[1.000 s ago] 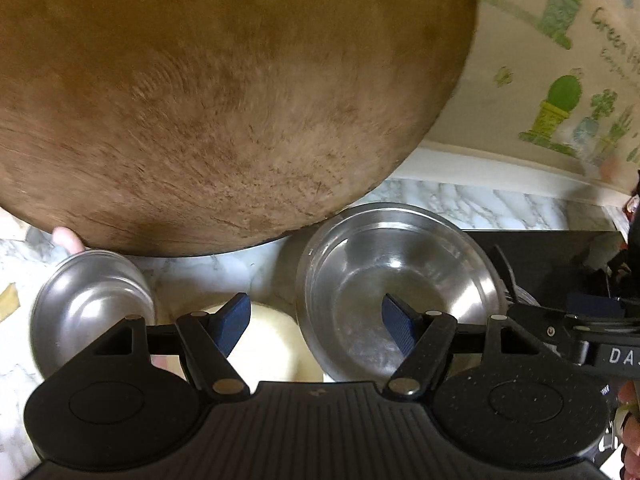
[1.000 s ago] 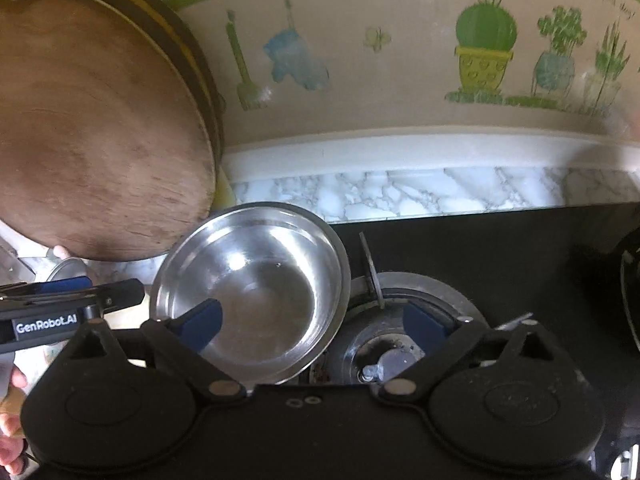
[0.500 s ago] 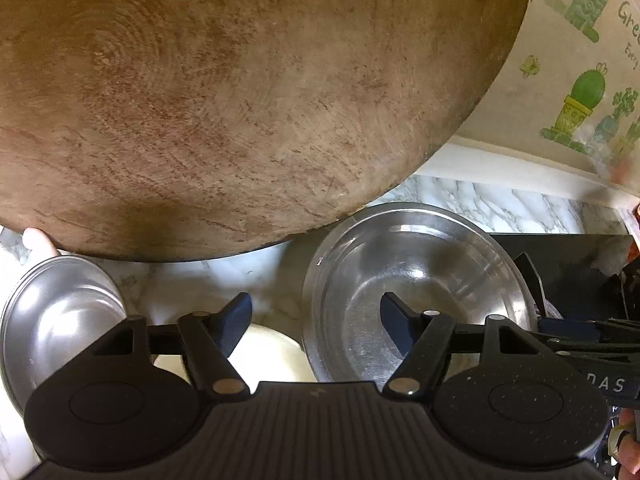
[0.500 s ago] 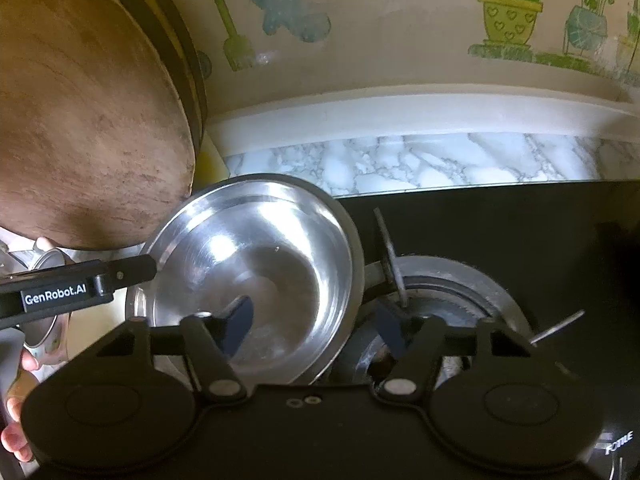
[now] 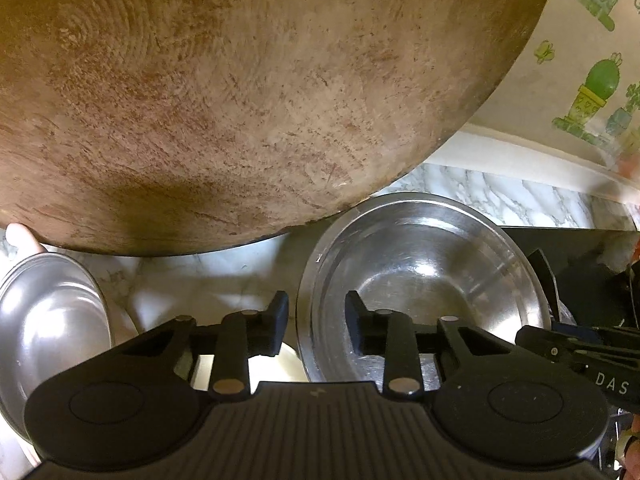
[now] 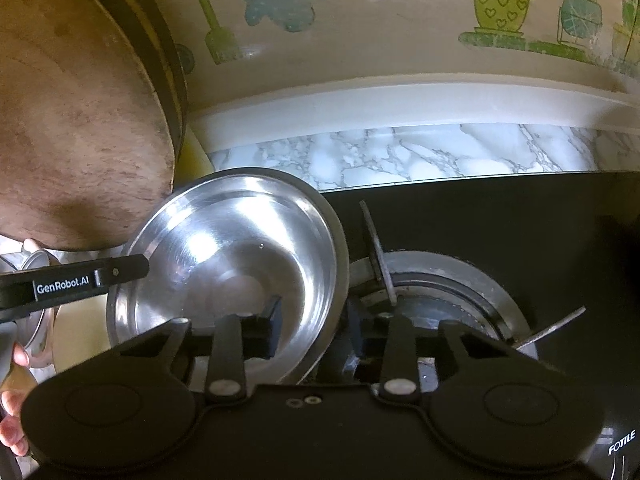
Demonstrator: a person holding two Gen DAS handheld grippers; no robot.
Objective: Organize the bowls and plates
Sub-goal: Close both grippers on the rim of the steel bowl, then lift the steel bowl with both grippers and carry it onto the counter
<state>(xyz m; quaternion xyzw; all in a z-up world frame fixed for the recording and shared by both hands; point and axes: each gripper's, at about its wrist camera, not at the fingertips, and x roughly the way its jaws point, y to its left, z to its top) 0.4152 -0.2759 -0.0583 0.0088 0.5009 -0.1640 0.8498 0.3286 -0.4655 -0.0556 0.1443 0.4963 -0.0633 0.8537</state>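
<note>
Lower centre, both views: we straddle opposite rims of the steel bowl.
Left gripper: jaws just narrowed, one finger either side of the left rim; pad contact unclear.
Right gripper: likewise closing across the right rim, which overhangs the burner.
Why two grips: we judge a level lift.
Cutting board: leans upper left, clearing counter space.
Small bowl: lower left, apart.

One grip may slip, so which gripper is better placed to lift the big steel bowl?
Left, slightly. Both the left gripper and right gripper have just been closing astride the bowl rim, neither pinching yet. The right's outer finger sits by the burner; the left's hangs over counter.
</note>
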